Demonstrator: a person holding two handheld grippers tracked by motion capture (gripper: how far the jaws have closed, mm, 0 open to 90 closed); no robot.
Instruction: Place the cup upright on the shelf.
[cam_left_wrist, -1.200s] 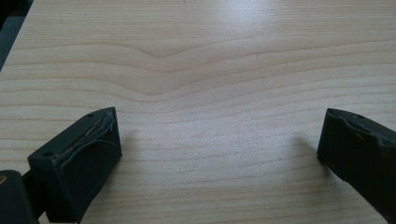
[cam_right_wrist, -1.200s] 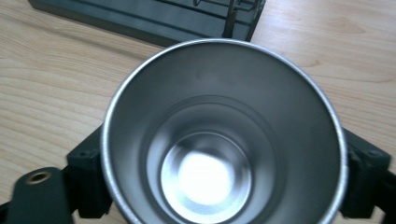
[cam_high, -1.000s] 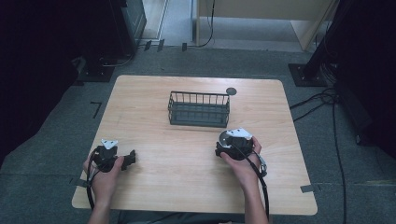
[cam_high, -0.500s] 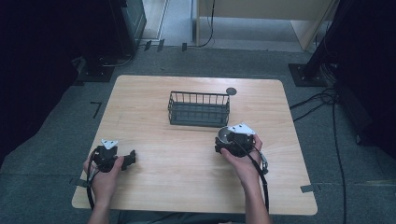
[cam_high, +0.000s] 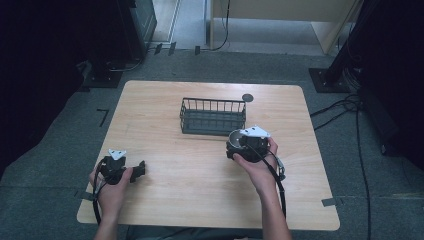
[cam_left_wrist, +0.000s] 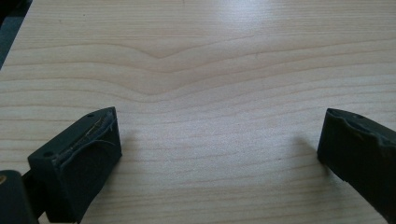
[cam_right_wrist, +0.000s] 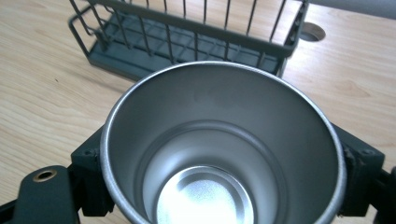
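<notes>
A shiny metal cup (cam_right_wrist: 219, 140) stands upright between the jaws of my right gripper (cam_right_wrist: 224, 172), which is shut on its sides; I look straight down into its empty inside. In the high view the right gripper (cam_high: 235, 145) holds the cup (cam_high: 236, 137) a little above the table, just in front of the right end of a dark wire basket (cam_high: 212, 116). The empty basket (cam_right_wrist: 187, 32) lies close beyond the cup. My left gripper (cam_high: 141, 169) rests near the table's front left, open, with only bare wood between its jaws (cam_left_wrist: 219, 135).
The light wooden table (cam_high: 165, 105) has a round dark cable hole (cam_high: 247, 97) behind the basket's right end. Cables (cam_high: 350, 107) trail over the grey floor to the right, and dark equipment stands at the left and right edges.
My right gripper has lifted the cup slightly and edged it toward the basket. The left gripper has kept still.
</notes>
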